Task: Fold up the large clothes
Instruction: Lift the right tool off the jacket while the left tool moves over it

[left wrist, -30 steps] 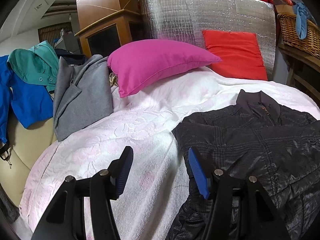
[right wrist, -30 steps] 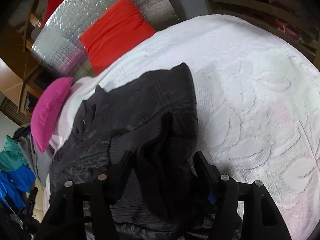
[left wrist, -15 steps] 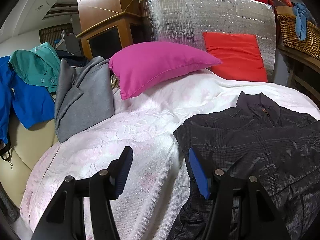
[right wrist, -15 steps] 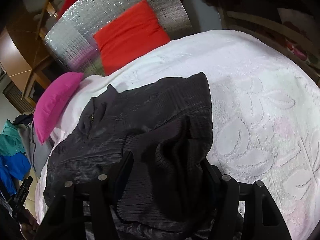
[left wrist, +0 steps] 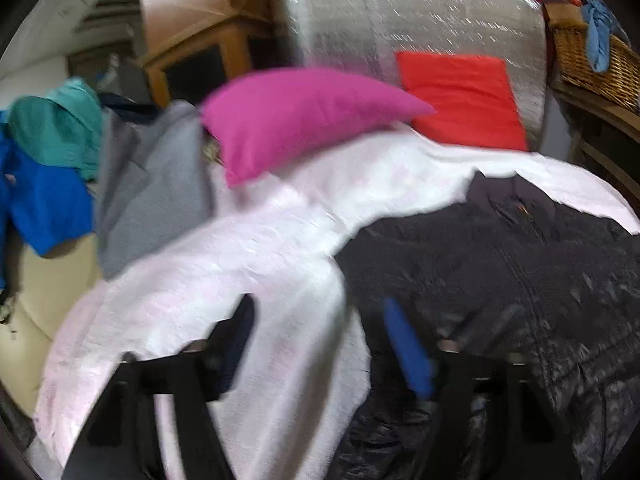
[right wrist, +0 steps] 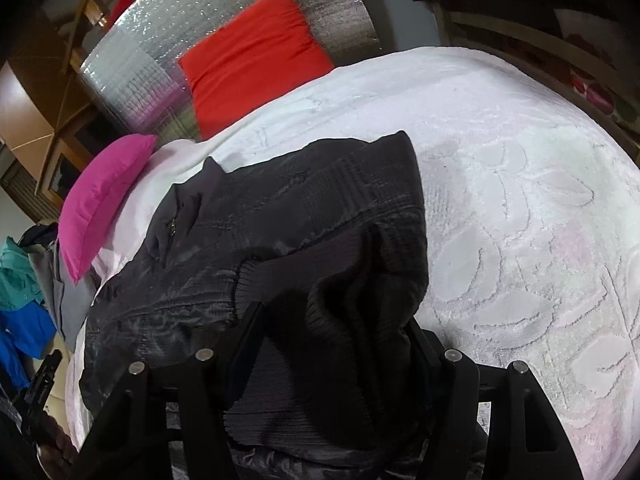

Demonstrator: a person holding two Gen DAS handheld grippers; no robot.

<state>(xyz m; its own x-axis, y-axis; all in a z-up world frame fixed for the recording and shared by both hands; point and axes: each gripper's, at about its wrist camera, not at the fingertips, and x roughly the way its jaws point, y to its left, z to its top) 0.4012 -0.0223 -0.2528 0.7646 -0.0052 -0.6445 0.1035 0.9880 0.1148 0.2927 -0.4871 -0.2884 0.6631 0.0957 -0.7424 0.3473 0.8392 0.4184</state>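
Left wrist view is motion-smeared; left gripper (left wrist: 320,344) finger edges soft. Jacket (left wrist: 520,280) runs off the right and bottom edges there, texture unreadable. In the right wrist view jacket fabric bunches between the right gripper (right wrist: 332,344) fingers and covers the pads; grip can't be confirmed. Hem hidden behind the gripper body.

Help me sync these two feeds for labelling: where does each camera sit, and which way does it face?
Left wrist: rides the left tool, facing across the white bedspread to the pink pillow; both fingers show, spread, nothing between.
Right wrist: rides the right tool, looking down over the black jacket; its fingers straddle bunched jacket fabric.
Shared: jacket, pink pillow, red cushion, silver panel.
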